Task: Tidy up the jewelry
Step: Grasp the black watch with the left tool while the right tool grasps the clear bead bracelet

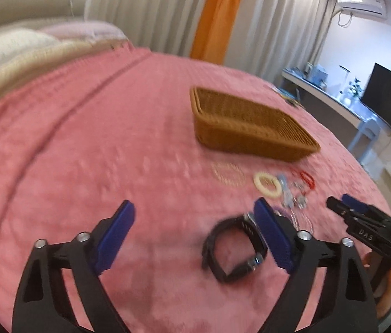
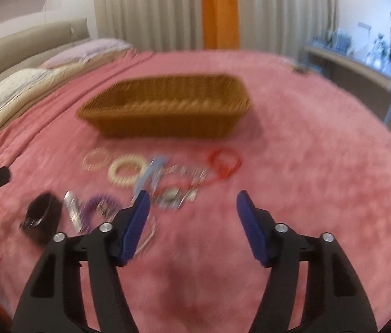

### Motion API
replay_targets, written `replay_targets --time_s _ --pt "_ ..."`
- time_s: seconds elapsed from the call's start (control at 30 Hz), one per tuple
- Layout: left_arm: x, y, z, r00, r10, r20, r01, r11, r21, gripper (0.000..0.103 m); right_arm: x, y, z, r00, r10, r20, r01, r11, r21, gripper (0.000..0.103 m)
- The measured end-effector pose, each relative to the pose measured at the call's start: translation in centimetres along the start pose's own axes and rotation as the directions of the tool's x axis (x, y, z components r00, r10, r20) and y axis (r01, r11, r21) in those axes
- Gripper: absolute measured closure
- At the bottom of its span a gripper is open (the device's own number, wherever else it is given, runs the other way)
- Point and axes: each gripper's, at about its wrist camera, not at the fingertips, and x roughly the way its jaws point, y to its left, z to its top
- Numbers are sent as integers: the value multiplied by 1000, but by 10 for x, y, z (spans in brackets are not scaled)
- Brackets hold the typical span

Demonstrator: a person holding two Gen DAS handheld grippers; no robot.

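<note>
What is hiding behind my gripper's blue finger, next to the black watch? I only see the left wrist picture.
Observer: A purple beaded bracelet lies there, and a small silver piece sits between it and the black watch.
Operator: Is the other gripper holding anything?
Observer: No. The right gripper is open, with only the pink blanket between its fingers.
</note>
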Motion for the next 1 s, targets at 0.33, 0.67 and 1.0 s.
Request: replay_targets --time_s 0.33,0.67,1.0 --pt "34 -17 -15 985 -66 -158 74 996 47 49 11 40 -17 995 1 -101 -13 994 -110 69" --pt "52 -27 -19 978 -56 -200 70 995 65 66 39 50 -11 984 -15 -177 -9 990 -139 75" --pt "50 -17 -20 976 -64 -208 74 996 41 90 27 59 -14 994 -39 -106 19 982 -190 97"
